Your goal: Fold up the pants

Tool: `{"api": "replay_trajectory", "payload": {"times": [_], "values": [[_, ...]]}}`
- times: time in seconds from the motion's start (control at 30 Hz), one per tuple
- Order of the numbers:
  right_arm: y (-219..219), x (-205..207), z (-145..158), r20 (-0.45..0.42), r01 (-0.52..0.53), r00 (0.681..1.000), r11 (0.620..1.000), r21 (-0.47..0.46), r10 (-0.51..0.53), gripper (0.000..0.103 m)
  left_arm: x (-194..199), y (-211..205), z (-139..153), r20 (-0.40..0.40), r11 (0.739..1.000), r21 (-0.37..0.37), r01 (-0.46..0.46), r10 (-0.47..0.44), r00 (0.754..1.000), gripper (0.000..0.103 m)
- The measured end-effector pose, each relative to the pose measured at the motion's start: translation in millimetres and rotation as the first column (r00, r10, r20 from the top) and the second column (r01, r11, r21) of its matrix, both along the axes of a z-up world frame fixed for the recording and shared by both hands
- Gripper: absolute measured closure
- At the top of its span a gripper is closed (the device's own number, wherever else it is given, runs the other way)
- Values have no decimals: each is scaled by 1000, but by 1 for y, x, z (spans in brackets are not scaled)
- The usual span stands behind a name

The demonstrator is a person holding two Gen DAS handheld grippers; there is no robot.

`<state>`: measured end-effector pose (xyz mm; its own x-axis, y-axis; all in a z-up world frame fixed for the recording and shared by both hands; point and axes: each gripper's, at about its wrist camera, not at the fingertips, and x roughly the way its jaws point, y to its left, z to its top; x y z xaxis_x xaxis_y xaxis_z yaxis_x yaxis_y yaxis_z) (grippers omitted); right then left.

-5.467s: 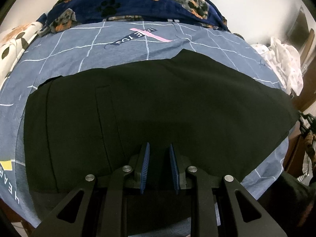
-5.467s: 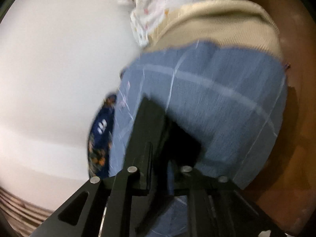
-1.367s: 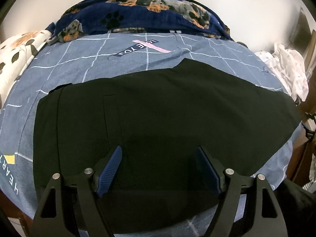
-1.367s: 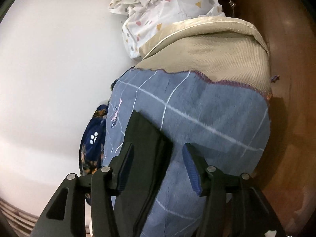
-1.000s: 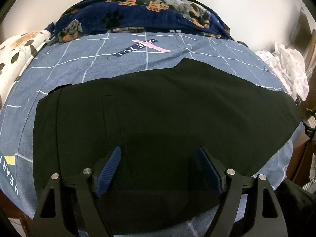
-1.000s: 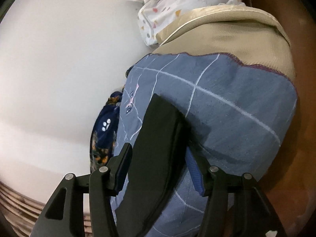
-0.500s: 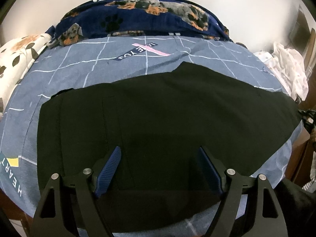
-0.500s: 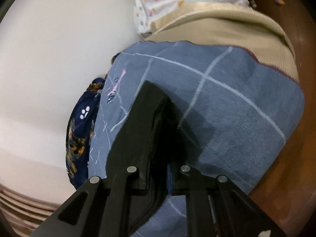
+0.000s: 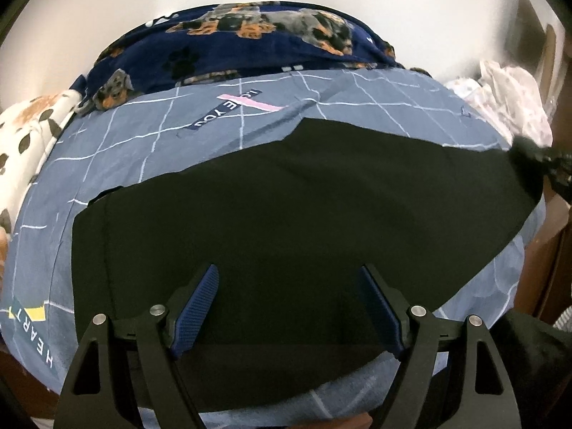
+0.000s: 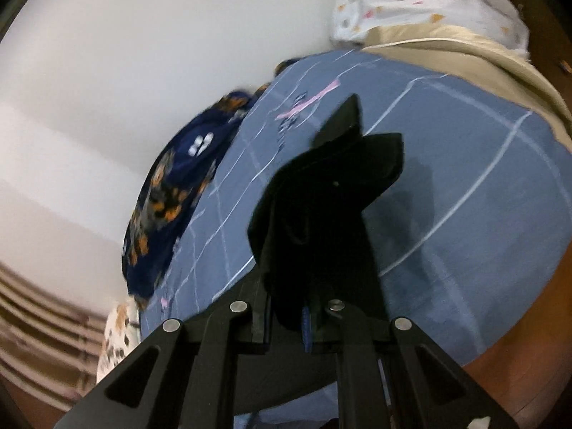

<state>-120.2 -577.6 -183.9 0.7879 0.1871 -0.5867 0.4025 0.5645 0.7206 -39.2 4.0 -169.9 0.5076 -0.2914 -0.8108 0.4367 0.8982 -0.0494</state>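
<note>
Pants (image 9: 304,214) lie spread, black, on the blue sheet (image 9: 143,150); the left claw (image 9: 287,307) gapes wide above them, gripping nothing. A dog-print blanket (image 9: 250,46) lies behind. Right view: the right claw (image 10: 304,318) is clamped on the pants' raised end (image 10: 321,214); wall (image 10: 143,35) beyond.

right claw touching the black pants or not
Touching. In the right wrist view the right claw is clamped shut on the bunched black pants, lifting that end off the bedsheet.
</note>
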Motion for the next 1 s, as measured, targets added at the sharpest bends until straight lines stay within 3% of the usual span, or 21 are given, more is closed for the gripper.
{"api": "replay_trajectory", "payload": {"times": [0.5, 0.8, 1.0], "values": [[93, 35, -30, -100, -195, 976, 981, -11, 193, 90, 3, 11, 2, -12, 998, -35, -53, 53, 999, 18], [122, 43, -25, -149, -255, 960, 959, -123, 236, 90, 5, 10, 2, -14, 998, -18, -65, 65, 998, 16], [132, 45, -18, -150, -284, 953, 948, -144, 263, 90, 5, 12, 2, -4, 997, -1, -82, 82, 997, 16]]}}
